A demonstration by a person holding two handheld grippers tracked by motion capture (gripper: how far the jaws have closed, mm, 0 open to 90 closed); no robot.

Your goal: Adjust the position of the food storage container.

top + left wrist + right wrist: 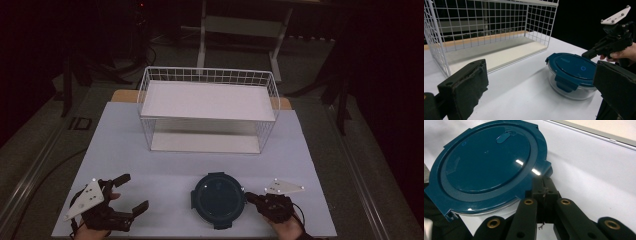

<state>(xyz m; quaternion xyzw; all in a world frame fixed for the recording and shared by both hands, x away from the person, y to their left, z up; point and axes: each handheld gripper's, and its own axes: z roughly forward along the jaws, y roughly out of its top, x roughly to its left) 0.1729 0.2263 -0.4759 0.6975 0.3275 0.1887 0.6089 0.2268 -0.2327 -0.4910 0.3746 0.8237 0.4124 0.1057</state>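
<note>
Clenched right gripper (pixel 544 191) noted against the latch tab of the round glass container with dark-blue lid (pixel 219 199), at the white desk's (pixel 125 150) near edge; left gripper (pixel 131 192) released. The tab is best levered gently, container steadied.

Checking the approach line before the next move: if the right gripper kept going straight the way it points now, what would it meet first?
Most likely the round container. The right gripper, jaws shut together, points at the rim of its blue lid, with the tips right at its edge. Whether they already touch is unclear.
</note>
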